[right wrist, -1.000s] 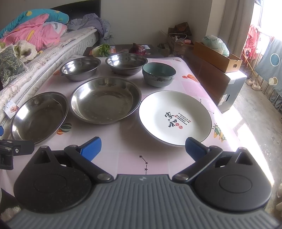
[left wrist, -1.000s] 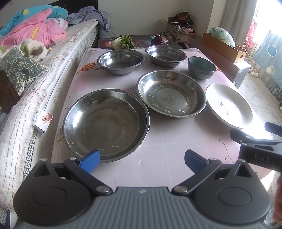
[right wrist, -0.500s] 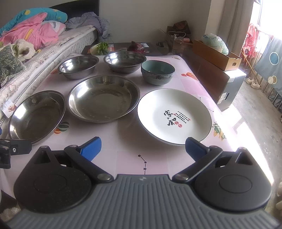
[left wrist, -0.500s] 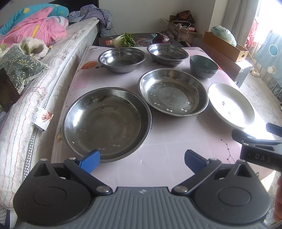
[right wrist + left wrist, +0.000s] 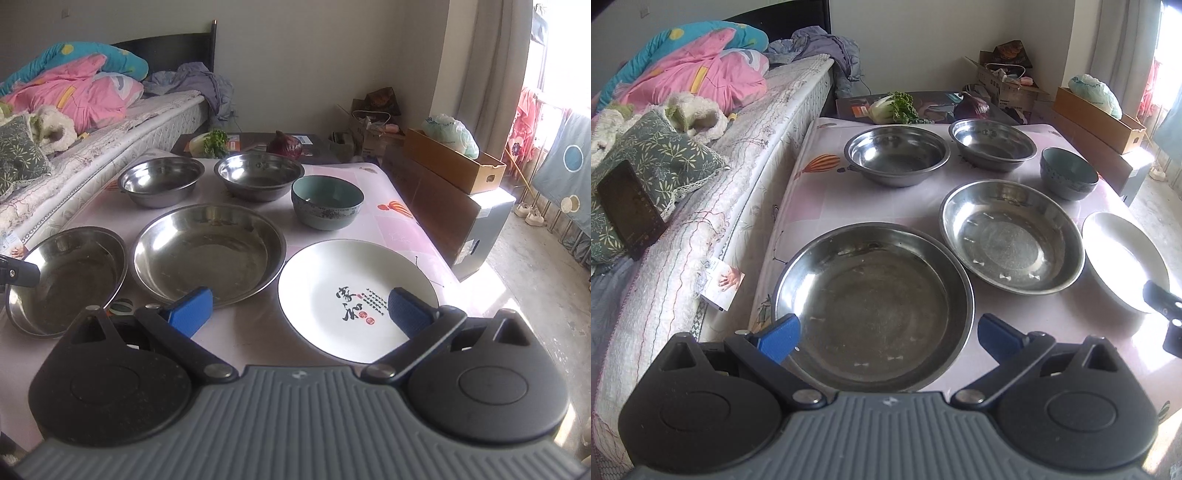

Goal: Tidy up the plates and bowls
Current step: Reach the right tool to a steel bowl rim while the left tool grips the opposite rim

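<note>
On the pink table lie two shallow steel plates, near left and middle, and a white plate with calligraphy at the right. Behind stand two steel bowls and a teal bowl. My left gripper is open and empty, low over the near-left plate's front rim. My right gripper is open and empty over the white plate's near-left edge.
A bed with quilts and a pillow runs along the table's left side. A cabbage and a red onion lie on a dark board behind the table. Cardboard boxes and a dark cabinet stand at the right.
Both grippers moved forward and lower over the table. The left one now reaches over the near-left steel plate, the right one over the white plate's edge. Both stayed open.
</note>
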A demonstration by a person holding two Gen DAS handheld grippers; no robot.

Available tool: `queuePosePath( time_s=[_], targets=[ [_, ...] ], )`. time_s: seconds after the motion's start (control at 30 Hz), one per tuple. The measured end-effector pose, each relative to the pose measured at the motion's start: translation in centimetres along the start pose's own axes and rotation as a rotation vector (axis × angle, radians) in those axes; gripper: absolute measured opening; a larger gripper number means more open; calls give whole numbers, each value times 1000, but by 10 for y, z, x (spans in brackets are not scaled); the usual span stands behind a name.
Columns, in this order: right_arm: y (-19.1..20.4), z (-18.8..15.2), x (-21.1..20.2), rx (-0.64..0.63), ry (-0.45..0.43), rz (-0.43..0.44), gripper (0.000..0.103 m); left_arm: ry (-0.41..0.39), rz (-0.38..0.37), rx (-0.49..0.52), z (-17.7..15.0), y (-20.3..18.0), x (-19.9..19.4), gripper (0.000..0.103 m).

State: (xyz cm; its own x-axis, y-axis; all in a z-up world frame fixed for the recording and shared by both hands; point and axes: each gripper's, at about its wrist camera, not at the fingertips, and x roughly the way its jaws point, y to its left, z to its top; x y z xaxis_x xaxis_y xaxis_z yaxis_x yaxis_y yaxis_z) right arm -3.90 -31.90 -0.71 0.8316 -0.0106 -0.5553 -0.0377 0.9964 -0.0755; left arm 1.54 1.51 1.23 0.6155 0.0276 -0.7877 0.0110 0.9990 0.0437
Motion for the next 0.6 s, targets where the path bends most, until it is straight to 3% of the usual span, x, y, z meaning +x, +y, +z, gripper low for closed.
queuePosePath(
  time_s=[0.1, 0.23, 0.43, 0.6],
  targets=[
    [-5, 15, 0, -6, -112, 76, 102, -12, 9, -27, 13, 16, 9, 103],
    [-4, 45, 13, -19, -167, 149, 102, -32, 20, -69, 29, 35, 25, 103],
    [8, 96, 56, -10, -151, 299, 102, -92, 61, -97, 58, 62, 45, 103],
    [34, 141, 114, 4, -70, 416, 102, -134, 64, -103, 92, 84, 68, 103]
  ],
)
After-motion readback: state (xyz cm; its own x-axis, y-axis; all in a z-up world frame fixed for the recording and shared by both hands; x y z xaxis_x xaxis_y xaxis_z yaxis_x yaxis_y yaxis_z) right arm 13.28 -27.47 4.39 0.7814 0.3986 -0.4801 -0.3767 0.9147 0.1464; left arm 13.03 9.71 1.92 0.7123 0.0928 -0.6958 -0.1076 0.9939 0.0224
